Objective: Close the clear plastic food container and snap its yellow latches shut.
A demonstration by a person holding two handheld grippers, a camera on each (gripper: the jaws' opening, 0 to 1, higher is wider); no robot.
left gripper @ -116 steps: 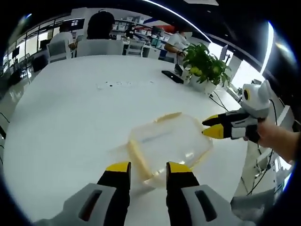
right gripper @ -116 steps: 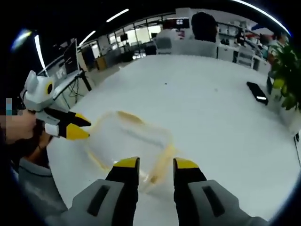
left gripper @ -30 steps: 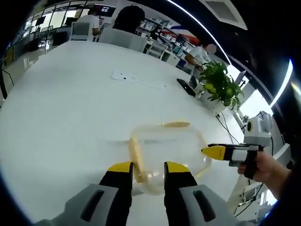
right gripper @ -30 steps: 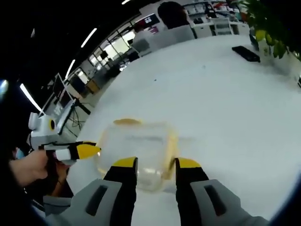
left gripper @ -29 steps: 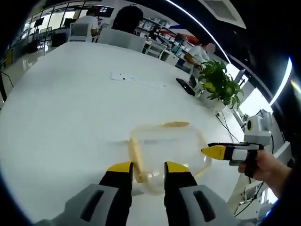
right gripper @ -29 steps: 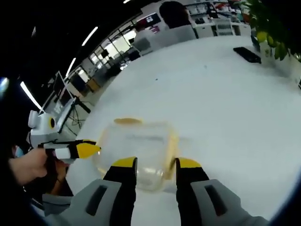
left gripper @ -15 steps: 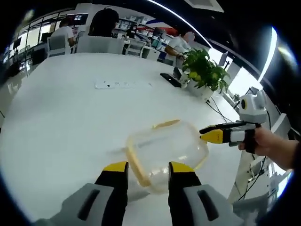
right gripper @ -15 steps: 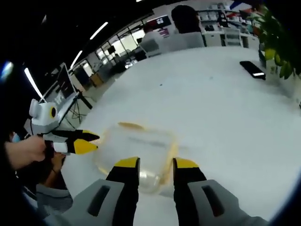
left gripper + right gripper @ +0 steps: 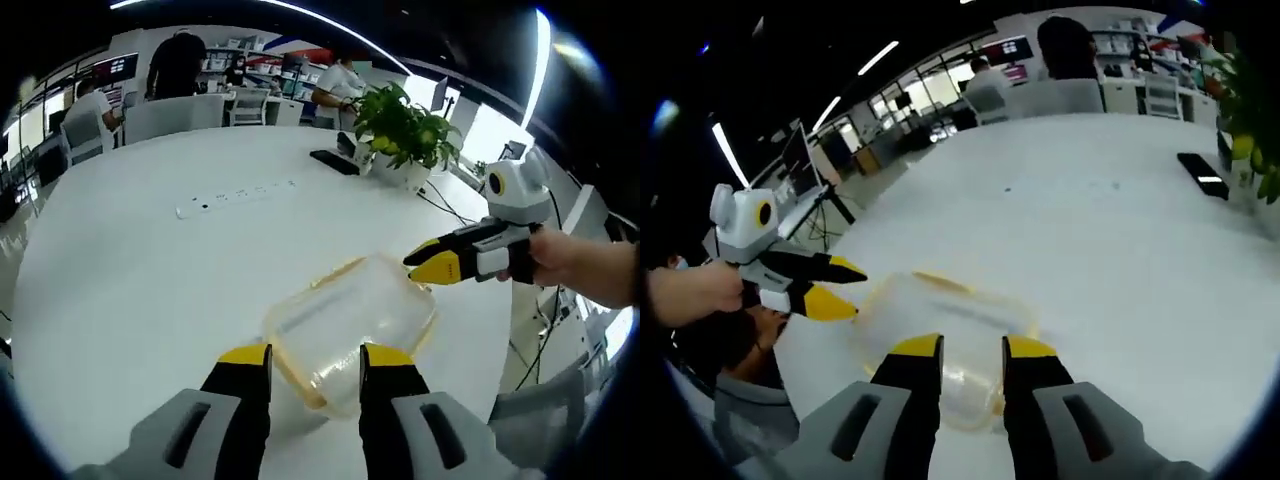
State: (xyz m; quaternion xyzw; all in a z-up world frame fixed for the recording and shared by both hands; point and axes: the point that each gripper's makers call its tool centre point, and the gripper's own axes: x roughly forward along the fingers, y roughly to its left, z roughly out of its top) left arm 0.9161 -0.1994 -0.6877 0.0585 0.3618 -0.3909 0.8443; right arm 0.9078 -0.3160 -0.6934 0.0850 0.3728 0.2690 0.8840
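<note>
Lying on the round white tabletop [image 9: 130,270], the clear plastic food container with yellow latches [image 9: 350,320] is seen just ahead of the left hand-held gripper [image 9: 314,357], whose yellow-tipped jaws stand slightly apart with nothing between them. At the container's far-right edge the right hand-held gripper [image 9: 425,264] is held by a person's hand [image 9: 570,265], its jaw tips close together, near the rim; contact cannot be told. In the right gripper view the container [image 9: 950,320] sits just beyond the right hand-held gripper [image 9: 971,347], jaws a little apart and empty, while the left hand-held gripper [image 9: 840,288] hangs beside the container's left edge, its tips spread. A yellow latch strip [image 9: 940,282] runs along the far rim; whether any latch is snapped cannot be told.

A slip is judged the main risk: the light container is pinned by nothing, so a push on one latch may slide or tip it across the smooth tabletop instead of clicking the latch home. If the lid is seated unevenly, a latch may be forced against a raised rim and spring back. A white power strip [image 9: 235,195] and a potted green plant [image 9: 400,135] lie well beyond the container.
</note>
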